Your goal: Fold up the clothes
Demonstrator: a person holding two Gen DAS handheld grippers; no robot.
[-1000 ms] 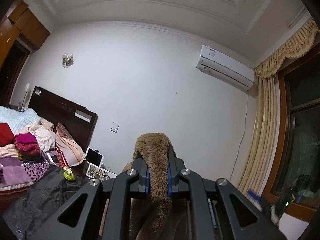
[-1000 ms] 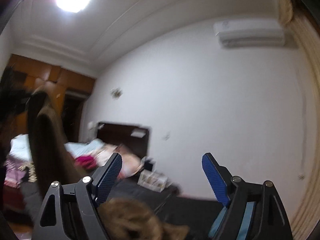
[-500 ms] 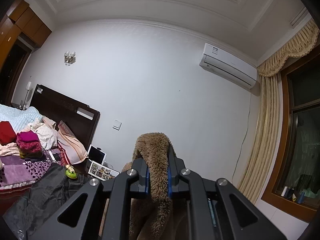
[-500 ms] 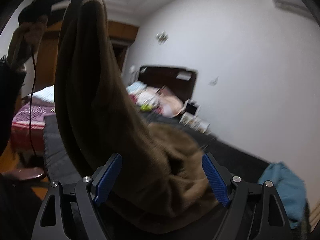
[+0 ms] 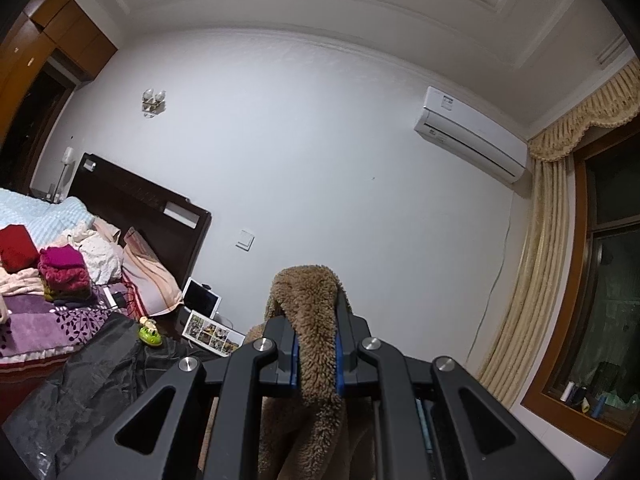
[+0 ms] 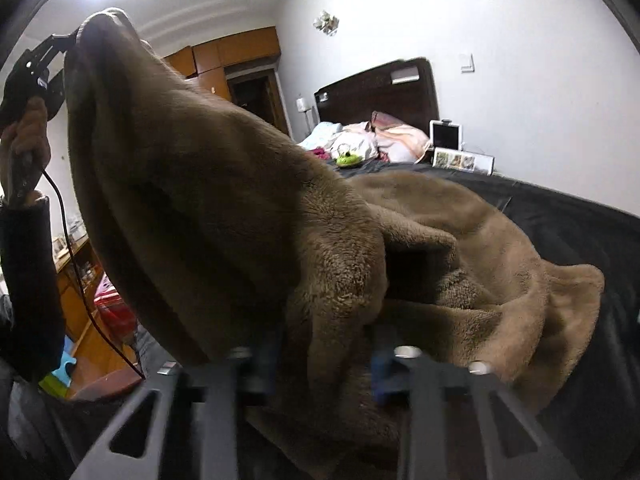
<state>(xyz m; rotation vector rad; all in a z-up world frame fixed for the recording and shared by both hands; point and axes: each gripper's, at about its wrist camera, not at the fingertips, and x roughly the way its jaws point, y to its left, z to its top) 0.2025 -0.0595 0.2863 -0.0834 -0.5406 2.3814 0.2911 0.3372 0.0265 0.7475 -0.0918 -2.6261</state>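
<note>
A brown fleece garment (image 5: 316, 320) is pinched between the blue pads of my left gripper (image 5: 316, 356), which is shut on it and held high. In the right wrist view the same garment (image 6: 248, 208) hangs from the left gripper (image 6: 60, 44) at the upper left and trails down onto a black sheet (image 6: 580, 232). My right gripper (image 6: 320, 364) is low against the garment with fabric between its blurred fingers; whether it grips is unclear.
A bed with a dark headboard (image 5: 140, 208) carries stacked folded clothes (image 5: 60, 272). A tablet (image 5: 202, 304), a photo frame (image 5: 212, 334) and a green toy (image 5: 150, 334) sit near the black sheet. Curtains (image 5: 532, 280) and a window are at right.
My right gripper has dropped and moved in on the hanging garment, and its fingers have come closer together around the fabric. My left gripper stays shut, holding the garment up.
</note>
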